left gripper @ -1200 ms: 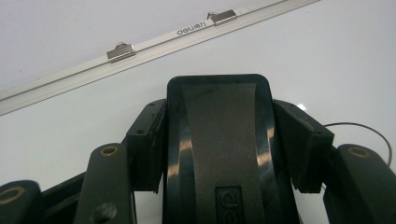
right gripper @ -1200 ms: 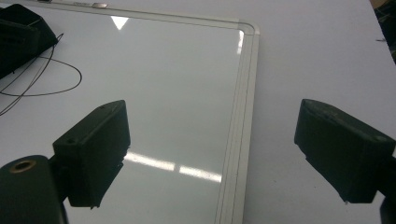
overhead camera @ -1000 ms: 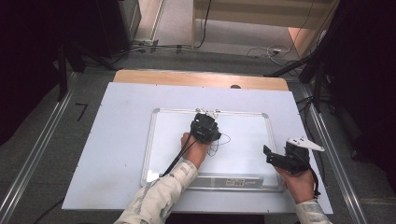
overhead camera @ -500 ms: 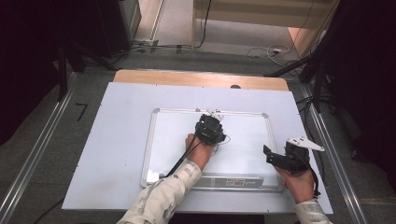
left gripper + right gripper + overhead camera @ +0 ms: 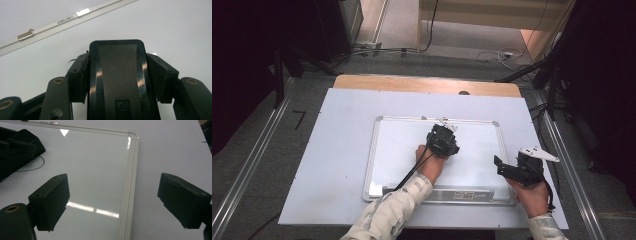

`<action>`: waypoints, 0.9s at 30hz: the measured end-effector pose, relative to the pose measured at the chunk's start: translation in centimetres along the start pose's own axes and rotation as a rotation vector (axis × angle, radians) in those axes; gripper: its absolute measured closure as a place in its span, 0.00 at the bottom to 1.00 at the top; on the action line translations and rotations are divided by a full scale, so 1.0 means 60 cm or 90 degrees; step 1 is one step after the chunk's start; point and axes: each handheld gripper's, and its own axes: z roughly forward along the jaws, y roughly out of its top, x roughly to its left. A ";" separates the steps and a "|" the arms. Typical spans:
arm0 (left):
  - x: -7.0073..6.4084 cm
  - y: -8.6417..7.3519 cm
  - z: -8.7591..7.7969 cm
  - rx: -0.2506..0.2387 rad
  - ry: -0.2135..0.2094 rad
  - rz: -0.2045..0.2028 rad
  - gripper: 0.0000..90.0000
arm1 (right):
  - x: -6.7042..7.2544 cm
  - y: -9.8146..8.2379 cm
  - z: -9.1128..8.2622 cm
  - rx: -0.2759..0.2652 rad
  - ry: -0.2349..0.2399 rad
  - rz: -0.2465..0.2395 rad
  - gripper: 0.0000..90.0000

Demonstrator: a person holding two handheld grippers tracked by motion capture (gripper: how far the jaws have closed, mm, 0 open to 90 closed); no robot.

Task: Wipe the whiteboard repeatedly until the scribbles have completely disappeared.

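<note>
High view: a person's left gripper (image 5: 443, 141) holds a black eraser (image 5: 117, 75) flat on the whiteboard (image 5: 402, 150), near the middle of its far edge.
Eraser: its long axis runs straight out between the left jaws, toward the board's far frame with its two metal clips (image 5: 83, 12).
Left jaws: clamped on the eraser's two sides, pads pressing it.
Right gripper (image 5: 512, 170): hovers over the board's right-hand edge, well apart from the eraser.
Right jaws: wide open, holding nothing.
Nearer hand: the left.
Bench (image 5: 337, 130): white sheet under the board.
</note>
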 end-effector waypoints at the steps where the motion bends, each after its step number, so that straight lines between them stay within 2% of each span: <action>1: -0.001 0.000 0.000 0.001 -0.001 0.003 0.45 | 0.000 0.000 0.000 0.000 0.000 0.000 0.10; 27: -0.041 0.008 0.006 0.000 -0.020 0.024 0.45 | 0.000 0.000 -0.001 0.000 0.001 0.000 0.10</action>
